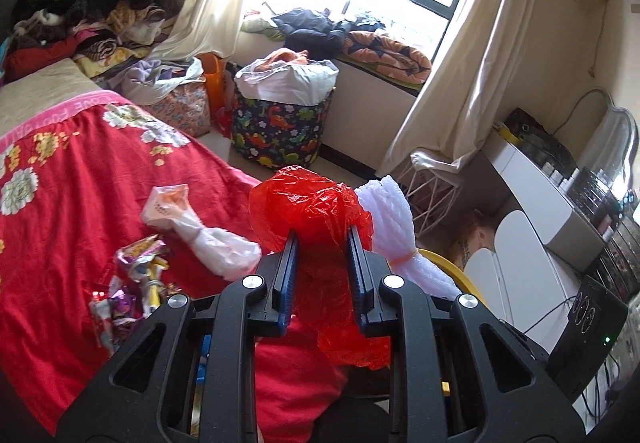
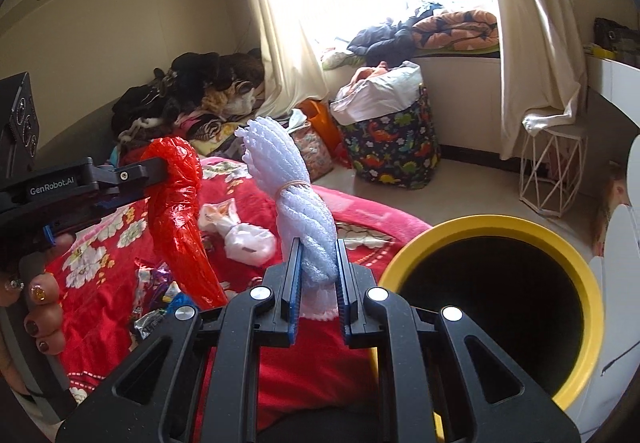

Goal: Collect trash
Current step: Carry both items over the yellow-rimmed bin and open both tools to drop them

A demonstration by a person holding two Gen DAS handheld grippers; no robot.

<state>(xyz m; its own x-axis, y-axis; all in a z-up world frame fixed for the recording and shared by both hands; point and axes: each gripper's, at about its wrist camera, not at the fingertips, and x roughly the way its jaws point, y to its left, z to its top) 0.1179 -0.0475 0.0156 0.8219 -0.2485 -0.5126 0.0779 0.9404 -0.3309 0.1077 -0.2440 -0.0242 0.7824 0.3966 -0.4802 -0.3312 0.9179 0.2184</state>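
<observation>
Red crinkled plastic bag (image 1: 310, 205) fills the left wrist view, pinched between the nearly closed jaws of the left gripper (image 1: 322, 239) above the red floral bedspread (image 1: 80, 179), where a white bag (image 1: 200, 231) and shiny wrappers (image 1: 132, 275) lie loose. From the right wrist view, the right gripper (image 2: 318, 247) is clamped on a white foam netting bundle (image 2: 292, 187) tied with a band, just left of the yellow-rimmed bin (image 2: 496, 227).

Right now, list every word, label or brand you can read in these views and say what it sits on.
"GenRobot.AI": white lettering on the side of the left gripper, seen in the right wrist view.
"LOVE FOR..." (partly legible, upside down): pink band of the blanket, left wrist view.
Snack wrappers on the red bedspread: print too crumpled to read.
White plastic bag: orange print unreadable.
</observation>
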